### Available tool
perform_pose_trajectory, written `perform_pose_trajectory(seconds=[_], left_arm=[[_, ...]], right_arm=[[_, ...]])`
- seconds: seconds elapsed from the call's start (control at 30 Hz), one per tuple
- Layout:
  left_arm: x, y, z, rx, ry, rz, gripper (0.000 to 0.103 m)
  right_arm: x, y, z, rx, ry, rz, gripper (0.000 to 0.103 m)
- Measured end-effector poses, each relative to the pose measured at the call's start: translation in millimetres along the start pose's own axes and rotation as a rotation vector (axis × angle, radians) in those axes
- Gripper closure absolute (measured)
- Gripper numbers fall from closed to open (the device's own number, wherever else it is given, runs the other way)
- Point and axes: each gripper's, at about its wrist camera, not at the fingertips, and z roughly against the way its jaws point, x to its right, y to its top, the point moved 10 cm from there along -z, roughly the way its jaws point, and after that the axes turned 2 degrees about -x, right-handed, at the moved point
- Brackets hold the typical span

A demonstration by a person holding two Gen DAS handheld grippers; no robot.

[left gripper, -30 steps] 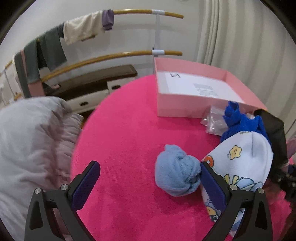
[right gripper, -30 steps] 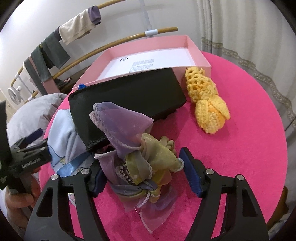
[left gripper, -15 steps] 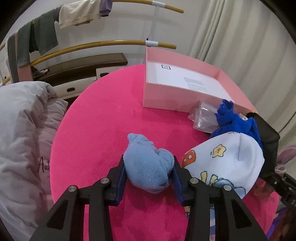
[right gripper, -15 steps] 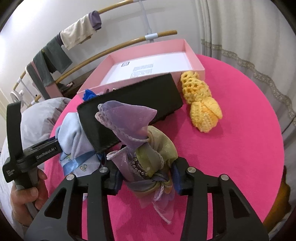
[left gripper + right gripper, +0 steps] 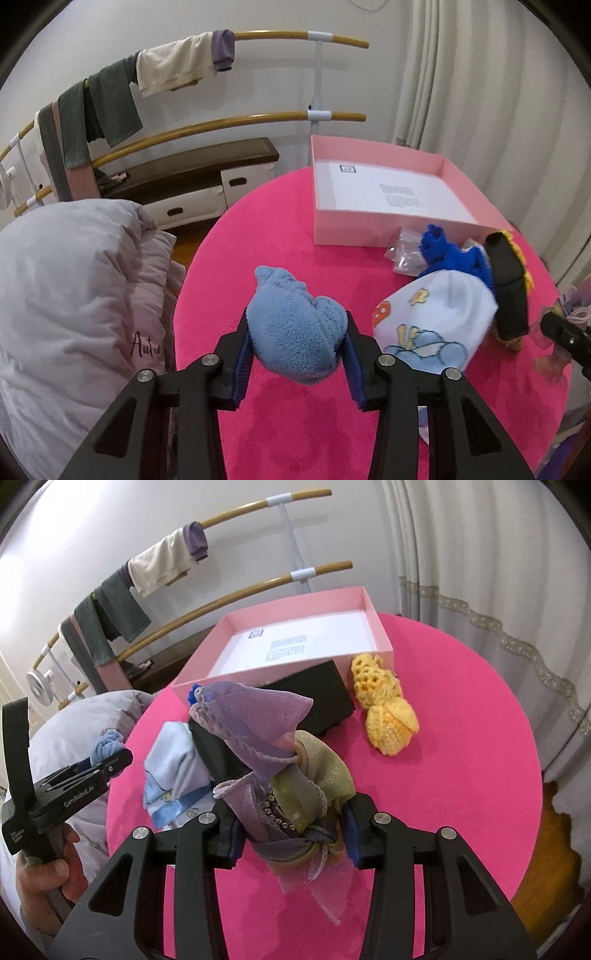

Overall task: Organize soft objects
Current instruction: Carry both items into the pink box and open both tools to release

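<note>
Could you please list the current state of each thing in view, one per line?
Left claw: shut on the light blue sock.
Light blue sock: bunched, gripped.
Right claw: shut on the organza pouch.
Organza pouch: upright, gripped.
Pink box: open, no soft items inside.
Yellow crochet piece: lying on the table beside the box.

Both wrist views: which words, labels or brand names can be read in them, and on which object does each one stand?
"GenRobot.AI": white print on the body of the left gripper, seen in the right wrist view.
"Auto", cut off by a fold: dark script on the grey quilt.
Printed sheet inside the pink box: a small square code and a block of text, too small to read.
Second small label on the left gripper's handle: too blurred to read.
</note>
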Motion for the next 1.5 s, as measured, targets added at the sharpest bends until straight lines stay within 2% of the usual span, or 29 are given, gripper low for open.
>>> perform_pose_trajectory(seconds=[0.27, 0.4, 0.57, 0.8, 0.93, 1.17, 1.2, 1.5], left_arm=[[10.5, 10.8, 44.4, 0.046, -0.023, -0.024, 0.064], [13.6, 20.3, 59.5, 0.076, -0.027, -0.034, 0.063], [18.9, 22.3, 64.7, 0.078, -0.032, -0.035, 0.063], [23.6, 38.6, 61.7, 0.085, -0.042, -0.039, 0.063], [32.1, 63.1, 65.2, 0.123, -0.053, -0.052, 0.063], [46.9, 121.1, 57.6, 0.176, -0.063, -0.062, 0.063], [50.8, 128.2, 52.4, 0.153, -0.078, -0.062, 0.063], [78.8, 209.6, -16.9, 0.134, -0.060, -0.077, 0.063]], right_arm=[[-5.3, 12.7, 21.5, 0.044, 0.023, 0.007, 0.064], [-5.9, 21.2, 30.6, 0.057, 0.082, -0.011, 0.063], [-0.3, 21.8, 23.3, 0.039, 0.133, -0.046, 0.063], [2.1, 30.9, 18.3, 0.048, 0.107, -0.036, 0.063], [-4.6, 53.8, 18.1, 0.070, 0.096, 0.002, 0.063], [-19.8, 116.7, 8.8, 0.112, 0.080, 0.083, 0.063], [-20.7, 127.9, 5.6, 0.117, 0.082, 0.089, 0.063], [-13.3, 205.7, -45.9, 0.090, 0.061, 0.092, 0.062]])
